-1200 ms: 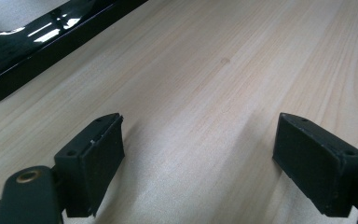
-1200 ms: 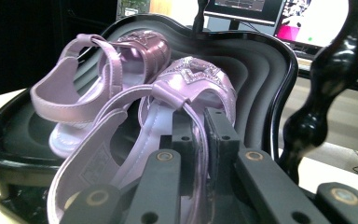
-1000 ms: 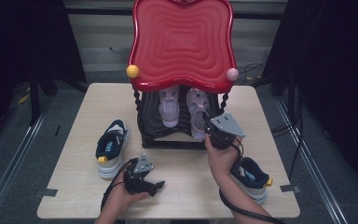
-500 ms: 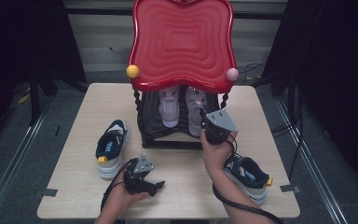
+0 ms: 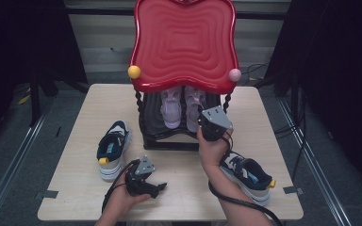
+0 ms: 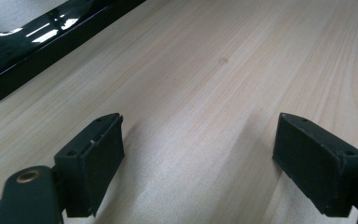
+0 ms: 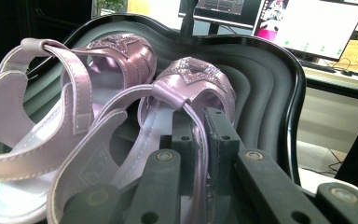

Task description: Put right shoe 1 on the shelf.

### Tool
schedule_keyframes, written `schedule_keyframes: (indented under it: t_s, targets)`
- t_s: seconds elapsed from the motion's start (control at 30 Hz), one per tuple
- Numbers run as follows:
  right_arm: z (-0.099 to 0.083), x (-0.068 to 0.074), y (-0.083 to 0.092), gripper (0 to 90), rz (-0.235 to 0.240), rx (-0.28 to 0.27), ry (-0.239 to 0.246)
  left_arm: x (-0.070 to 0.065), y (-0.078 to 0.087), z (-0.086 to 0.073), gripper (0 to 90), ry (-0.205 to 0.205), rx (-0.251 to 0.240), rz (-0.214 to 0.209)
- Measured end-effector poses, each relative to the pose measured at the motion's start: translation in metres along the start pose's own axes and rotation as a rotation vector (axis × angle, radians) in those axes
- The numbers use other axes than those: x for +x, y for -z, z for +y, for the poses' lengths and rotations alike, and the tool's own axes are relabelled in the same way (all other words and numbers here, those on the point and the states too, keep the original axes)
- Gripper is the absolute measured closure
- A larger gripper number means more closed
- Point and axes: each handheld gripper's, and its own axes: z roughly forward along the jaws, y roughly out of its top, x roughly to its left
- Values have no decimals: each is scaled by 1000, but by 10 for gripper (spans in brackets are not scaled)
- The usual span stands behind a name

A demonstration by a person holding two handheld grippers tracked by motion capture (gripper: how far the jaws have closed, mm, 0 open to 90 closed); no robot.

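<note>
Up at the black lower shelf (image 5: 169,140) of the red-topped rack (image 5: 185,44), right hand (image 5: 213,151) stretched forward from the near edge of the table (image 5: 89,101), forearm angled in from the bottom, right gripper (image 5: 206,128) pointing into the shelf. Clamped tight there on the back strap of the right-hand lilac sandal (image 7: 186,100), jaws pressed flat on either side of the strap in the right gripper view, with the other lilac sandal (image 7: 51,107) just beside it on the same shelf. Down near the front of the table, left hand (image 5: 122,200) resting low, left gripper (image 5: 160,187) lying level and aimed rightward, jaws standing wide apart over bare wood with nothing between them in the left gripper view. One dark sneaker (image 5: 112,148) on the table left of the rack, another sneaker (image 5: 247,174) right of the reaching forearm. Compared with a second ago: right gripper shifted leftward and deeper toward the sandals, no longer out beside the rack's right post; left hand, left gripper and both sneakers unchanged.
</note>
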Motion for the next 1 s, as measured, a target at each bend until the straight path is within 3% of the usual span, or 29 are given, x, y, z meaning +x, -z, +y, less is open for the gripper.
schedule_keyframes:
  t_s: [0.2,0.73,1.0]
  targets:
    - [3,3,-8,828,-7,-4,-9,0,0,0,156,-1,1,-1]
    - [3,10,-19,826,-32,-22,52,0,0,0,156,-5,2,-5]
    - [-3,11,-20,819,-31,-11,52,0,0,0,156,-9,1,-6]
